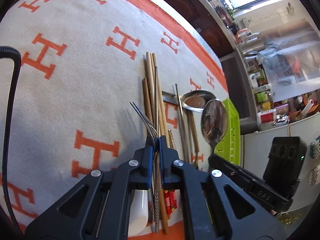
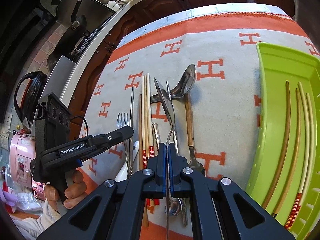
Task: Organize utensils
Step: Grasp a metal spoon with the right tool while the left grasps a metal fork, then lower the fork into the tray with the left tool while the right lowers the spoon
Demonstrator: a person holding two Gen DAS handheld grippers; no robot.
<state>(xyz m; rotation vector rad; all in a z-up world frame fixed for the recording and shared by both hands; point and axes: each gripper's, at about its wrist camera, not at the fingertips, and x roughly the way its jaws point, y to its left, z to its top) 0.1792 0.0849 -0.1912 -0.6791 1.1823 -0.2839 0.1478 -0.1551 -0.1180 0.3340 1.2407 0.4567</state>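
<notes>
Sorting: cutlery lies in a loose row on the orange-and-grey cloth (image 2: 230,104), and each tool has one piece in hand; the step, as I judge it, is carrying these to the green tray (image 2: 280,64).
Left gripper (image 1: 157,140): its blue-faced jaws are pressed together on the neck of a fork (image 1: 147,121), tines pointing up and away, lifted clear of the cloth to judge by the shadow under them.
Right gripper (image 2: 167,147): jaws closed on the thin handle of a steel spoon (image 2: 165,98), held edge-on with the bowl at the far end.
Tray: sits on the right side of the cloth, well apart from the row; several chopsticks (image 2: 300,120) already lie lengthwise in it.
Row left behind: pale wooden chopsticks (image 2: 147,108), a long metal pair (image 2: 132,104), a wood-handled spoon (image 2: 189,120), another steel spoon (image 2: 187,82) at the far end, and a white handle (image 1: 139,208) near the left tool.
Doing it well: lift each piece straight up before swinging right, so the chopsticks close beside the fork are not dragged along.
Order: take the spoon over first, since the right tool is nearer the tray, and keep the two tools from crossing.
Placing: lay each piece lengthwise, parallel to the chopsticks, low over the tray floor before letting go.
Risk: a thin handle gripped edge-on may pivot, so keep the squeeze firm.
</notes>
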